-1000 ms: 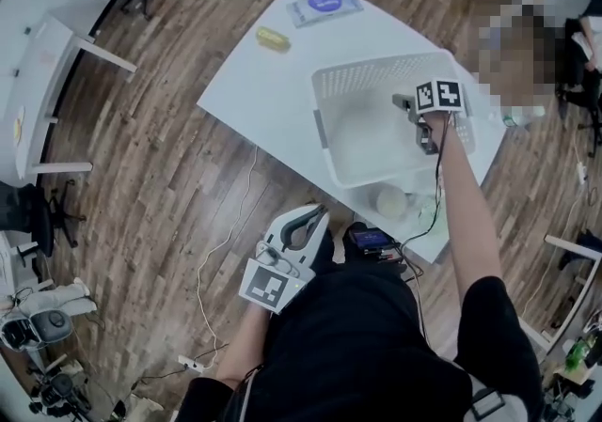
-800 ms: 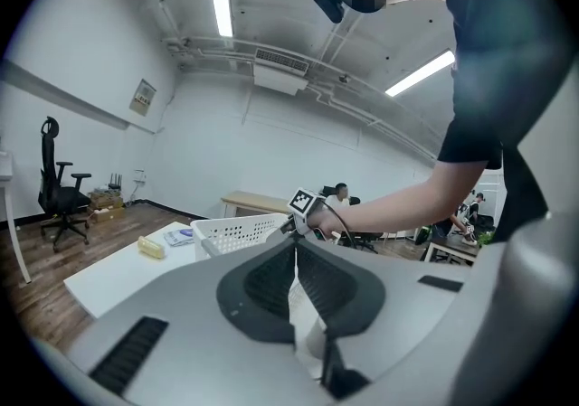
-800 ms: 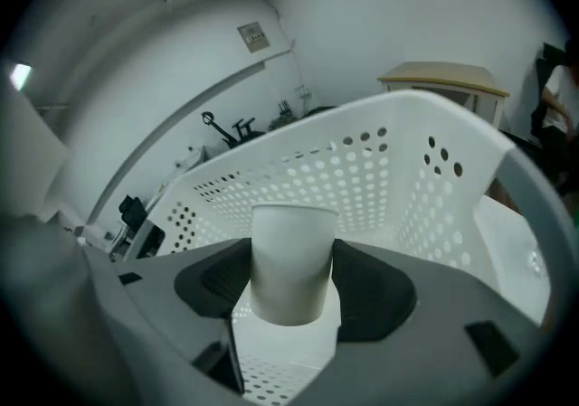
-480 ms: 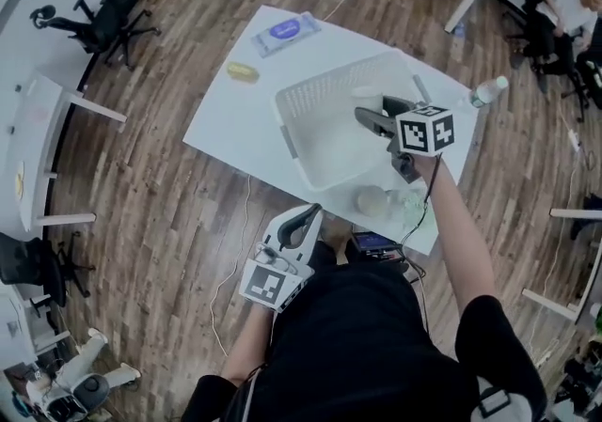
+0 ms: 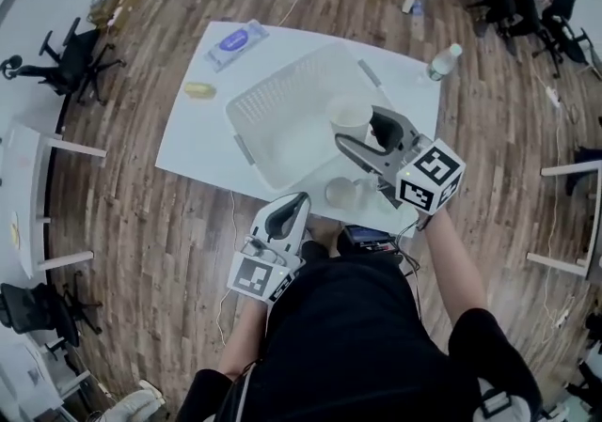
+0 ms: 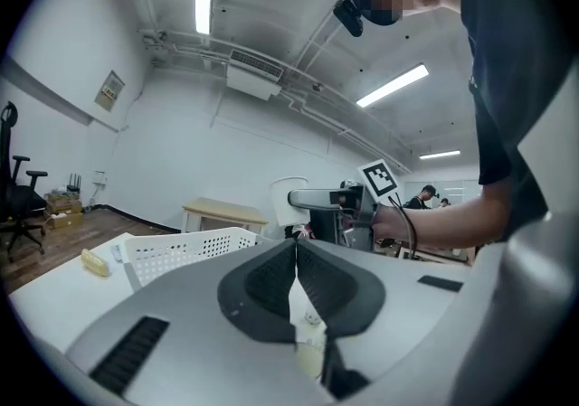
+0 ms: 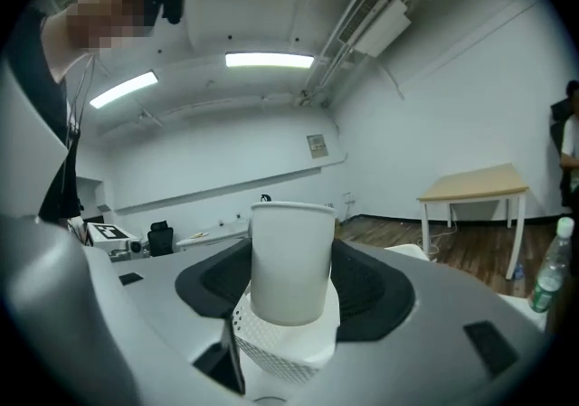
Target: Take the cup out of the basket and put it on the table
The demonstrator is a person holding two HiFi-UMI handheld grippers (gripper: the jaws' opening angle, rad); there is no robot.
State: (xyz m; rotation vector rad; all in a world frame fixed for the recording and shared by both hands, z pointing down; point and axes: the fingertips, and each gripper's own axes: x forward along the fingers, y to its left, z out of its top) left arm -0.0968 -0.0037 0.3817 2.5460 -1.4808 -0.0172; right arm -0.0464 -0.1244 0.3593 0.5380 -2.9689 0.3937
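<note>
A white paper cup (image 5: 351,116) hangs upright above the white mesh basket (image 5: 273,96), with my right gripper (image 5: 356,130) shut on its sides. In the right gripper view the cup (image 7: 289,259) stands between both pads, with the basket (image 7: 270,343) below it. My left gripper (image 5: 293,205) is shut and holds nothing; it hovers low at the front edge of the white table (image 5: 202,143). The left gripper view shows its jaws (image 6: 295,247) pressed together, the basket (image 6: 181,250) to the left and the lifted cup (image 6: 286,193) behind them.
A second cup (image 5: 340,193) stands on the table in front of the basket. A water bottle (image 5: 440,63) stands at the far right corner. A wipes pack (image 5: 237,42) and a small yellow item (image 5: 198,89) lie at the far left. A dark device (image 5: 369,238) sits by the front edge.
My right gripper has risen out of the basket with the cup and turned level. The left gripper has drifted a little up and forward.
</note>
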